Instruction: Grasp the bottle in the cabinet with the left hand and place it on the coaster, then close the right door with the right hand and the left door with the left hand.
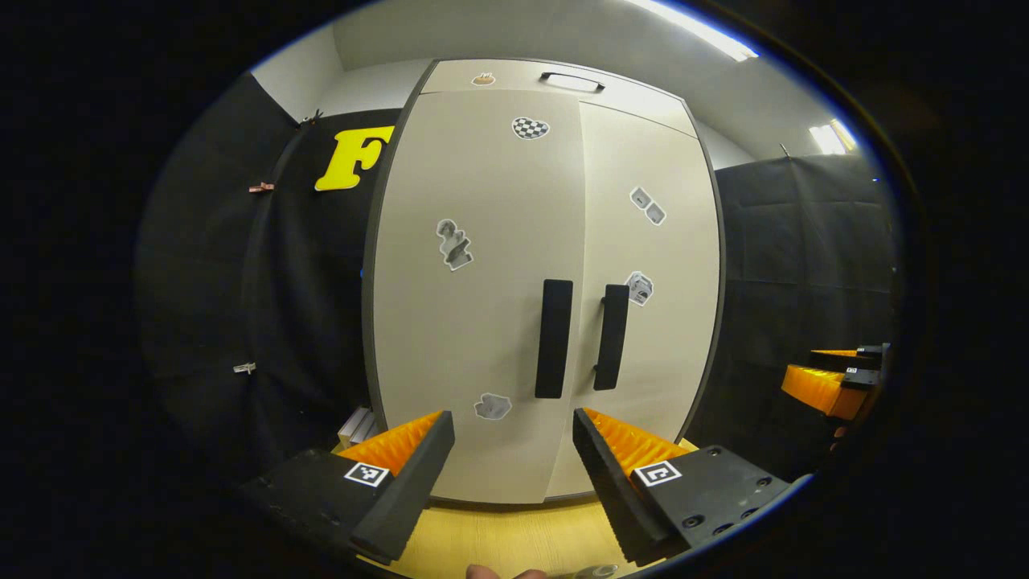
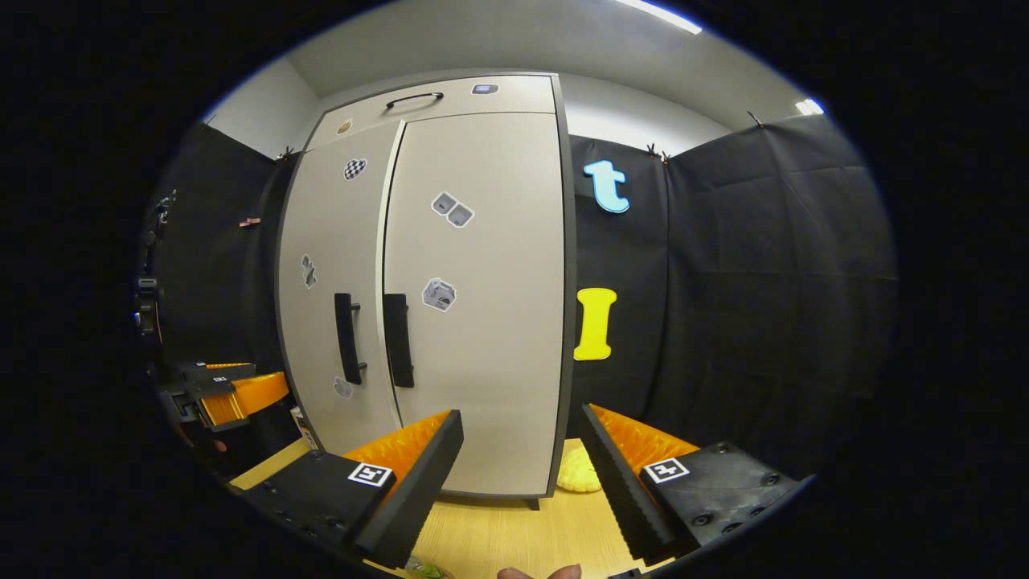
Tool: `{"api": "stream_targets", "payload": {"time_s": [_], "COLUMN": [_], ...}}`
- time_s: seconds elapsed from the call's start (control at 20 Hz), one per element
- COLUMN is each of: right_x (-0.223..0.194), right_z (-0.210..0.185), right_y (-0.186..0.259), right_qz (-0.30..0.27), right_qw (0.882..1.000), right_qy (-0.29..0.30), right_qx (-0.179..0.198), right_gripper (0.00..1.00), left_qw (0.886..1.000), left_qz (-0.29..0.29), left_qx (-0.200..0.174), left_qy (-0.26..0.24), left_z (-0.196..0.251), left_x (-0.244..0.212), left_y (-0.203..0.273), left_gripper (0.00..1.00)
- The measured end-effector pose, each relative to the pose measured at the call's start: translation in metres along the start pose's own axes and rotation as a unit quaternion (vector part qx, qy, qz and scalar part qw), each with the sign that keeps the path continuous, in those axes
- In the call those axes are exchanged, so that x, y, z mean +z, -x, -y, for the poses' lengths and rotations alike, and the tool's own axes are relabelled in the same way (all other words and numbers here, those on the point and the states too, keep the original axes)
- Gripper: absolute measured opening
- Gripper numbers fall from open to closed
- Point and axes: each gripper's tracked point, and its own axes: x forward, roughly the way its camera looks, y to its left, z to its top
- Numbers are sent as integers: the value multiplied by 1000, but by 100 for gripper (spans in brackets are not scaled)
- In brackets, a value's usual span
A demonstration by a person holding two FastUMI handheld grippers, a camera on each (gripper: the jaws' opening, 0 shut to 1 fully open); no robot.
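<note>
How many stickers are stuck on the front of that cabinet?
7. Left door: checkered heart, grey figure, low blob. Right door: pair, one by the handle. Top drawer: two, orange and blue-grey.

Right hand-held gripper (image 2: 518, 466) gapes empty before the cabinet (image 2: 482, 322), both doors closed, above the wooden table (image 2: 514, 531)

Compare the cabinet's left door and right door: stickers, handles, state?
The left door carries a checkered heart sticker near its top; the right door carries a paired-squares sticker. The left door's handle looks flat-on in the left gripper view; the right door's handle shows from the side. Both are beige, shut, with black vertical handles meeting at the middle.
</note>
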Motion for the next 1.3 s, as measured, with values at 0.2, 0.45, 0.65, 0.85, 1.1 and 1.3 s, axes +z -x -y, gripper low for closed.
{"api": "stream_targets", "payload": {"time_s": [0.2,0.45,0.65,0.85,1.1,1.3], "right_x": [1,5,5,2,4,4], "right_z": [-15,-38,-51,-56,-56,-51], "right_y": [-3,-1,2,7,12,16], "right_qz": [2,12,11,9,9,7], "right_qw": [1000,999,999,999,1000,1000], "right_qy": [9,15,13,12,12,10], "right_qx": [11,28,36,32,28,25], "right_gripper": [97,97,97,97,97,97], "left_qw": [1000,999,999,999,999,999], "left_qz": [-4,0,5,9,12,14], "left_qx": [19,36,42,40,30,25], "left_qy": [-2,-10,-18,-32,-33,-32], "left_z": [-17,-33,-39,-42,-37,-30], "left_x": [-4,-3,1,4,4,5], "left_y": [16,31,39,42,42,43], "left_gripper": [95,95,95,95,95,95]}}
